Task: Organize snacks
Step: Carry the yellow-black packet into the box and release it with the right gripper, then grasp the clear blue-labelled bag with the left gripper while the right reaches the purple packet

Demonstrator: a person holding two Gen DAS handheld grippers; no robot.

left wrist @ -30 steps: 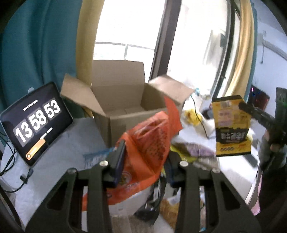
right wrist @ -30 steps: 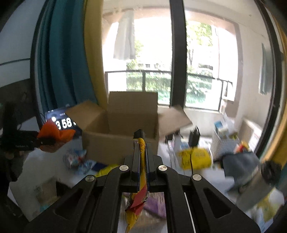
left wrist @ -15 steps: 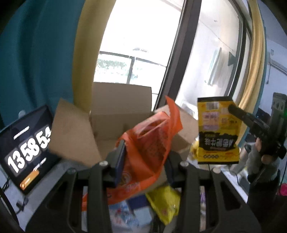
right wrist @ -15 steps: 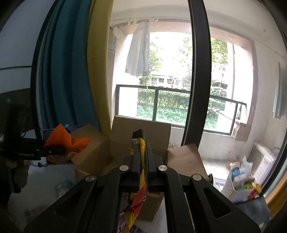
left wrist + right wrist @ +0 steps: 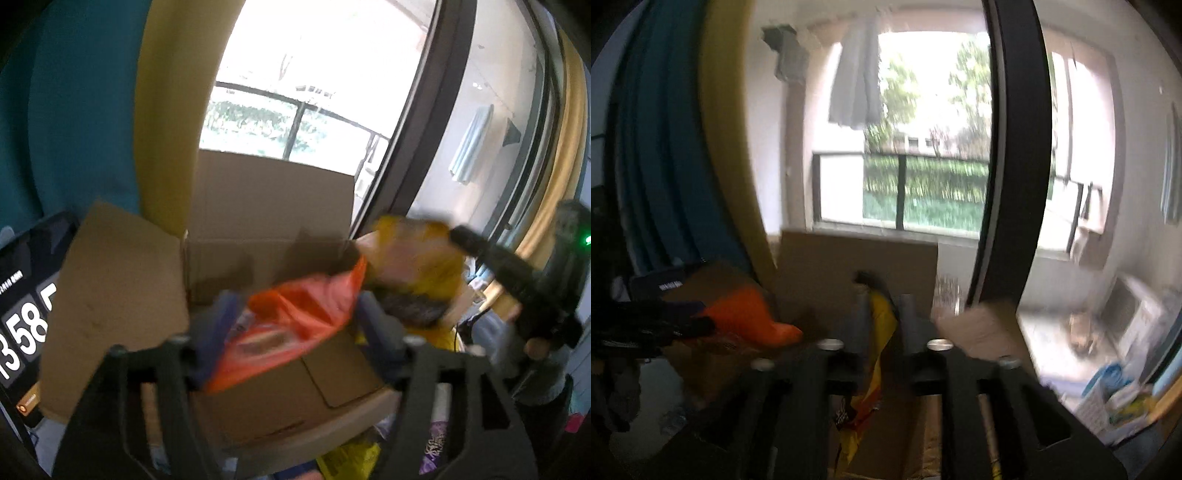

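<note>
One open cardboard box, curtains — balcony window, blurred.

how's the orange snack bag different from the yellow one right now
The orange snack bag sits between the left gripper's wide-spread jaws, lying broad and slanted. The yellow snack bag hangs edge-on, thin, between the right gripper's narrower jaws. Both jaws have just been opening, over the open cardboard box.

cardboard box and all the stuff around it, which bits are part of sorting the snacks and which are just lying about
Part of the job:
- cardboard box
- orange snack bag
- yellow snack bag

Just lying about:
- tablet with clock
- curtains
- hanging shirt
</note>
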